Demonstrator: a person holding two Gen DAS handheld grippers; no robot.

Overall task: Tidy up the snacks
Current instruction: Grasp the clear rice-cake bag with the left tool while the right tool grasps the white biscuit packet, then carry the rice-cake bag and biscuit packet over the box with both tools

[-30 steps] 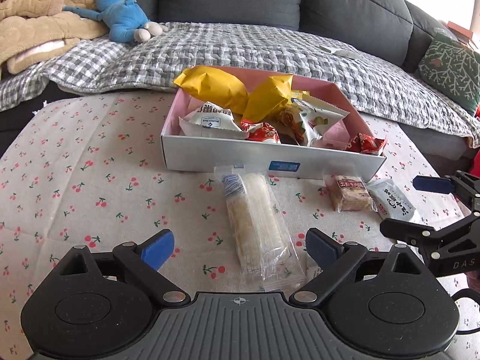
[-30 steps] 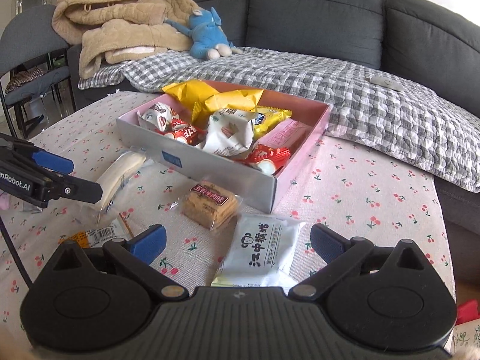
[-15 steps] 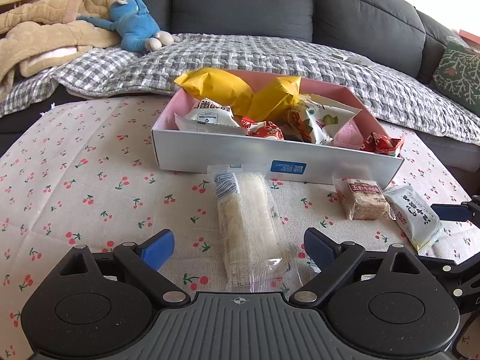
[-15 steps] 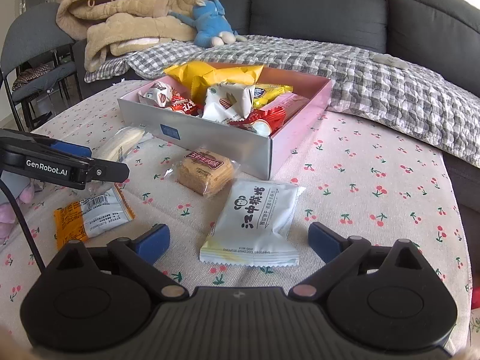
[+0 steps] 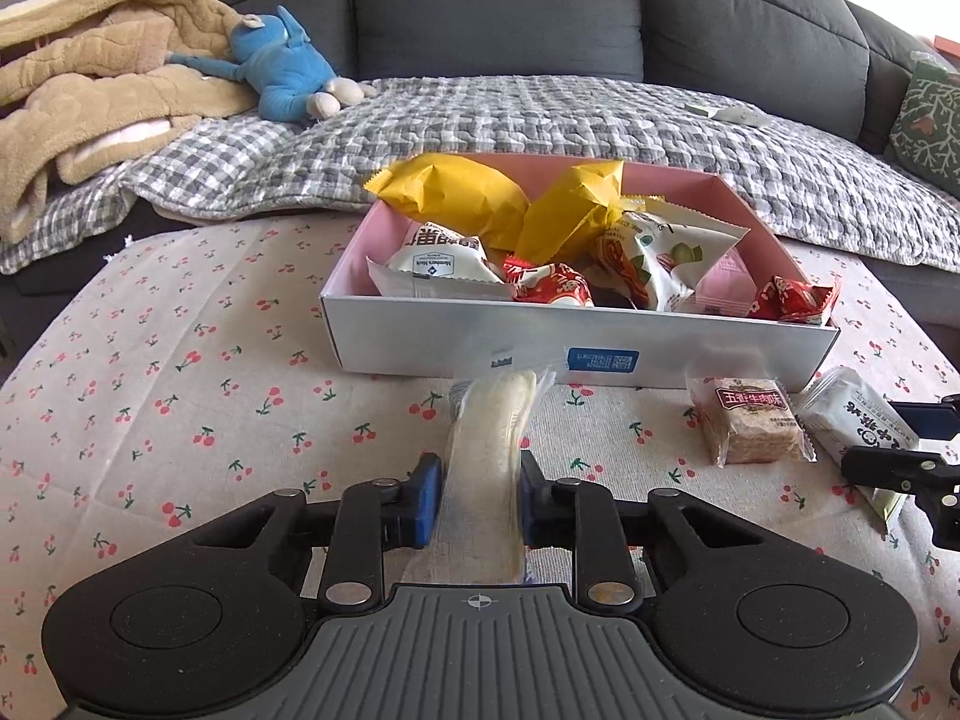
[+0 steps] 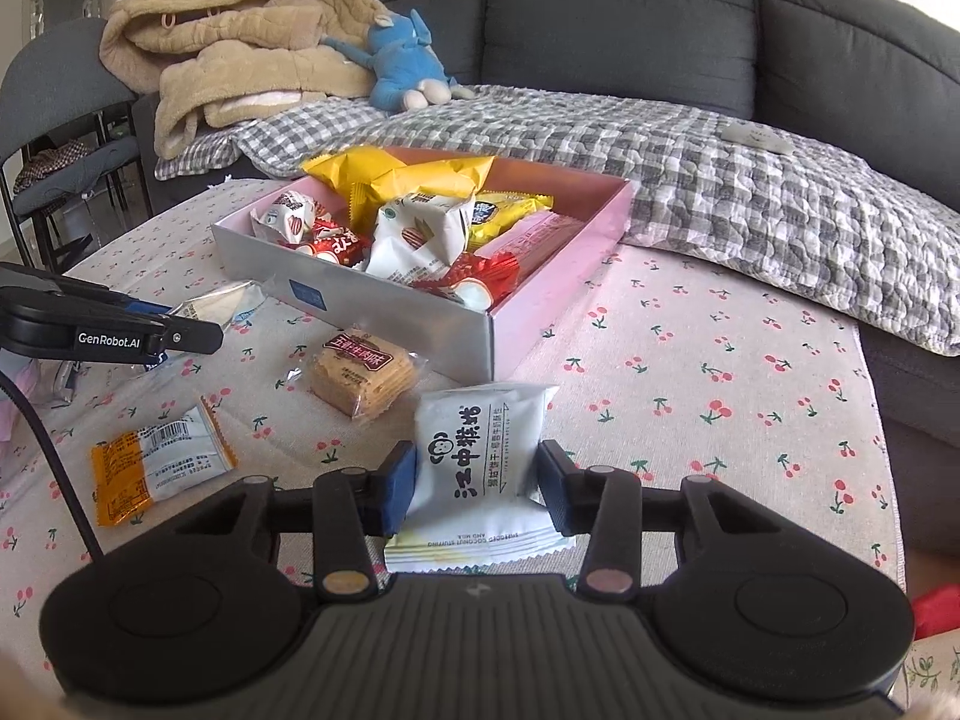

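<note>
Cherry-print tablecloth before sofa: left gripper [image 5: 474, 498], wide a moment ago, closing on clear-wrapped rice cracker [image 5: 489, 450]; right gripper [image 6: 477, 480] likewise closing on white packet [image 6: 480, 450]; both ready for lifting into snack box [image 5: 576, 354] just beyond.

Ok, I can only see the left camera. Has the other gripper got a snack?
Observer: Yes. The right gripper's jaws are closing on the white packet, pads against its sides.
Operator: Are any snacks hiding from me?
Observer: An orange packet lies left of that gripper, outside the box.
Operator: Anything else over there?
Observer: A grey chair stands at the far left, by the beige blanket.
</note>
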